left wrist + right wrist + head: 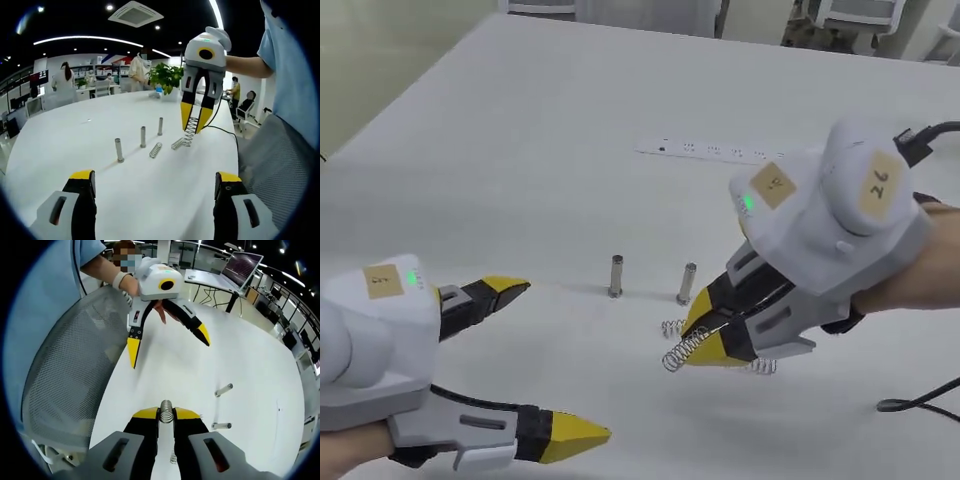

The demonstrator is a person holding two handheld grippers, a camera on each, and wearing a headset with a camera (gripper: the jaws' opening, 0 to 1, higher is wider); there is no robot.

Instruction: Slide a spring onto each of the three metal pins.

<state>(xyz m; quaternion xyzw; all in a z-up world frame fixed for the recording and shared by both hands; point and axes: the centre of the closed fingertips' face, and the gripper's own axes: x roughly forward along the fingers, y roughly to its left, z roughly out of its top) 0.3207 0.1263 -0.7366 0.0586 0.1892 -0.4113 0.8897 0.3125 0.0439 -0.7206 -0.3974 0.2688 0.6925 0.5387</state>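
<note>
Two upright metal pins (616, 275) (687, 283) stand mid-table; the left gripper view shows all three pins (119, 150) (143, 136) (160, 126) in a row. My right gripper (698, 340) is shut on a spring (682, 350), held tilted just above the table, near the pins. In the right gripper view that spring (166, 409) pokes out between the jaws. Two loose springs (672, 326) (760, 367) lie on the table under it. My left gripper (560, 360) hangs open at the lower left with nothing between its jaws.
A white power strip (715, 150) lies further back on the table. A black cable (910, 400) runs at the right edge. A grey mesh chair (75, 365) stands by the table's near side. People and desks are in the far background.
</note>
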